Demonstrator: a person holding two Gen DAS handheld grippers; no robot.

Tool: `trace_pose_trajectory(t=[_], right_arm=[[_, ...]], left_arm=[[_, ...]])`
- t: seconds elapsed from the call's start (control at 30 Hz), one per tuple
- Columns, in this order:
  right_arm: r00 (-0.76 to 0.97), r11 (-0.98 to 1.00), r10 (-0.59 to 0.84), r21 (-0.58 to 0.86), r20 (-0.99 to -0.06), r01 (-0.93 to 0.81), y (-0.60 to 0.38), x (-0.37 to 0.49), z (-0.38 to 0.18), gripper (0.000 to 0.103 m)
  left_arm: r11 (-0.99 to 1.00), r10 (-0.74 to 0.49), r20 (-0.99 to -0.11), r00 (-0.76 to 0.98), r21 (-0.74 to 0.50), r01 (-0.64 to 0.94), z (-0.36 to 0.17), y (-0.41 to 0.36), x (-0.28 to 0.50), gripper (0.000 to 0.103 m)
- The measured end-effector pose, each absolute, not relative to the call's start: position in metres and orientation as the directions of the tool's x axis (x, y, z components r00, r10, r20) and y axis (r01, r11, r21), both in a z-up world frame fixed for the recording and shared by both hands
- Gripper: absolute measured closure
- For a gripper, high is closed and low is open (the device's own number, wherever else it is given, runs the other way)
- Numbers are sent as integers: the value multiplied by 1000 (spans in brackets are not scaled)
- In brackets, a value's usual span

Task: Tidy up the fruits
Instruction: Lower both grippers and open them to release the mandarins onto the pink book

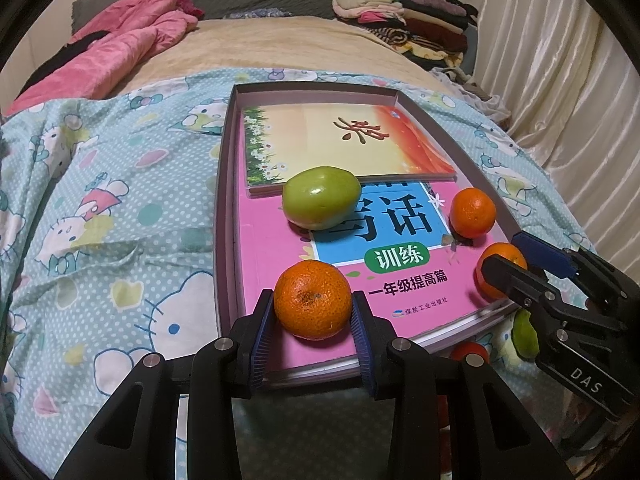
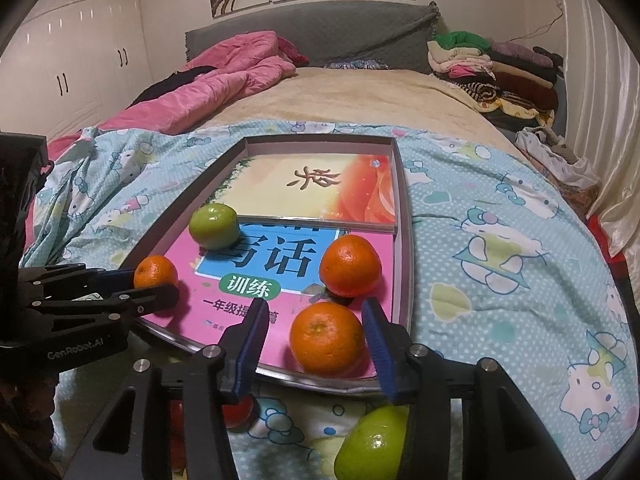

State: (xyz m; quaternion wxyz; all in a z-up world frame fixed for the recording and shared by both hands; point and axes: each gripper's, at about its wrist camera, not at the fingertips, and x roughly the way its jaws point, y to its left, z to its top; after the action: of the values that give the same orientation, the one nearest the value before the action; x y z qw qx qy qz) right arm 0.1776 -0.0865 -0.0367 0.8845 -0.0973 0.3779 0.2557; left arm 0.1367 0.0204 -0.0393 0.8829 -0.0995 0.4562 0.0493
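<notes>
A shallow grey box tray (image 1: 226, 184) (image 2: 404, 240) lies on the bed with books in it. My left gripper (image 1: 313, 308) (image 2: 156, 280) is shut on a tangerine (image 1: 313, 300) (image 2: 155, 272) low over the pink book at the tray's near left. My right gripper (image 2: 316, 340) (image 1: 516, 262) is open around a second tangerine (image 2: 327, 338) (image 1: 500, 268) that rests on the book. A third tangerine (image 2: 350, 266) (image 1: 473, 212) and a green apple (image 1: 321, 203) (image 2: 215, 226) lie further in the tray.
Another green apple (image 2: 372, 446) (image 1: 525, 336) and a red fruit (image 2: 240, 412) (image 1: 468, 354) lie on the Hello Kitty sheet (image 2: 500, 280) in front of the tray. A pink quilt (image 1: 120, 48) and stacked clothes (image 1: 400, 20) lie at the bed's far end.
</notes>
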Motion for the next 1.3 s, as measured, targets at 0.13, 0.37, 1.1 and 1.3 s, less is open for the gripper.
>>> trace_pose_trajectory(t=[0.13,0.37,1.1,1.3], right_arm=[[586,849,388,29,-711,-528,-88,177,-35,50],[586,848,394,34,-708,-528,-88,175,-34,47],[601,848,406,39,-689,-529,-87,173,-28,37],[610,851,420,56,-672,-523,-90,171,-24,31]], left_arm=[[974,-6,-817,577,-135,-180,-39,21,137,64],[971,-16,-810,586,-152,-183,-36,22,135,62],[969,-35,-771,636,-180,-166,-20,23,127,39],[973,-14,-761,649,-159,-166,-15,20,124,38]])
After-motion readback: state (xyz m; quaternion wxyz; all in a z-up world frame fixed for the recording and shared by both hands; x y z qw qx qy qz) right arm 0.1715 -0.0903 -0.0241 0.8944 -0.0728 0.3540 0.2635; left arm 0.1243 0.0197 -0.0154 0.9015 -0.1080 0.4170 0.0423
